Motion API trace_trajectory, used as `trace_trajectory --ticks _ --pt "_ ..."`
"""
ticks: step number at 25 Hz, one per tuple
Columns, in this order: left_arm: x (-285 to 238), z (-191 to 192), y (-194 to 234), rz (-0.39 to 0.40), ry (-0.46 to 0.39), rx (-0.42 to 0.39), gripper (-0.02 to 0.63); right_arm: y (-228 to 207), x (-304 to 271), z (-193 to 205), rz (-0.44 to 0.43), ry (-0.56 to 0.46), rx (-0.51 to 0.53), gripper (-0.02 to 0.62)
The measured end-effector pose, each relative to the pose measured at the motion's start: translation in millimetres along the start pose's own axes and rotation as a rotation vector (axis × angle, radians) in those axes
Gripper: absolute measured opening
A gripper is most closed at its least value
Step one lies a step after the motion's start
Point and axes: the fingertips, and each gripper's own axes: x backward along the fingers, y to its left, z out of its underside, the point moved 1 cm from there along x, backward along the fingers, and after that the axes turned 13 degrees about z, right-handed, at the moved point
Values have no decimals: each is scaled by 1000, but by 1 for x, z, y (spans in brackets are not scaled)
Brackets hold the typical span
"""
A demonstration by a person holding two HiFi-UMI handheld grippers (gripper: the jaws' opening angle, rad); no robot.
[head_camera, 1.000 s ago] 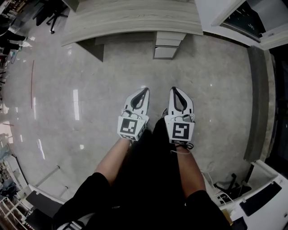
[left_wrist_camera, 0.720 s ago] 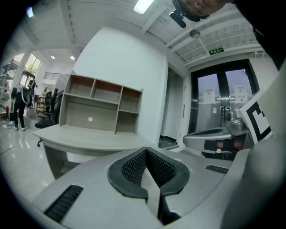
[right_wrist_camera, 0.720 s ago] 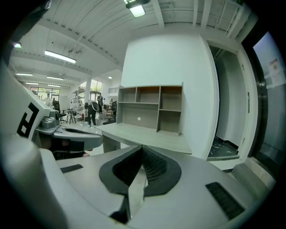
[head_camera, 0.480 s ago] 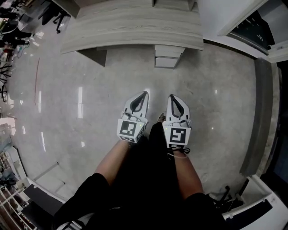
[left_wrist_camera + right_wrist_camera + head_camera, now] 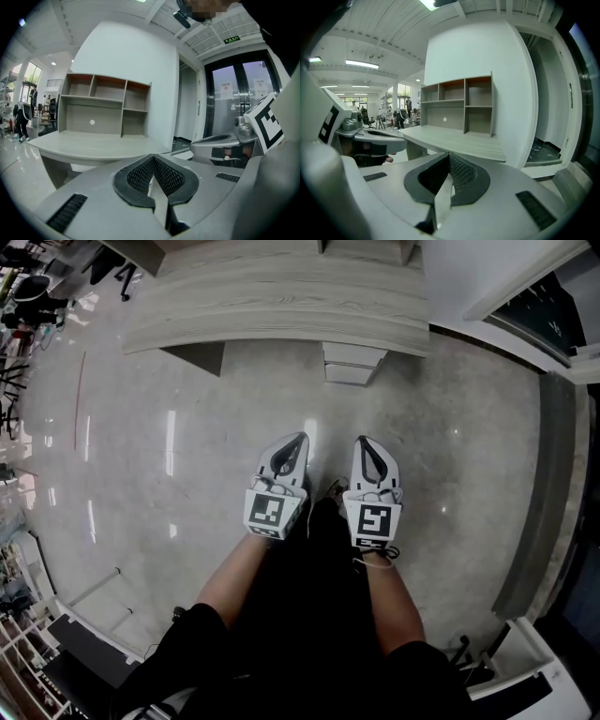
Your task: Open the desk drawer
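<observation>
A pale wood desk [image 5: 281,296] stands ahead, and its small stack of drawers [image 5: 354,363] sits under the right end, all closed. My left gripper [image 5: 301,437] and right gripper [image 5: 363,440] hang side by side over the bare floor, well short of the drawers, both shut and empty. In the left gripper view the left gripper [image 5: 152,158] points at the desk [image 5: 93,145] and its shelf unit [image 5: 108,105]. From the right gripper view, the right gripper [image 5: 449,154] faces the same desk [image 5: 454,138]. The drawers are hidden in both gripper views.
A grey kerb [image 5: 534,521] runs along the floor at the right, with dark glass doors [image 5: 239,103] beyond it. Office chairs and people [image 5: 28,296] stand far off at the left. White furniture [image 5: 525,671] sits at the lower right.
Both grippers and the person have moved toward the desk, which now sits lower and larger in the head view. Both grippers stayed shut.
</observation>
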Motion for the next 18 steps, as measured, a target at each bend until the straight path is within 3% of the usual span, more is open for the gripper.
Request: trace_trajectory --ticks 10,18 --pt "-35 18 27 54 21 7 3 7 -40 17 -8 11 22 5" --pt "-68 47 47 84 20 11 3 5 -81 67 13 88 -25 5"
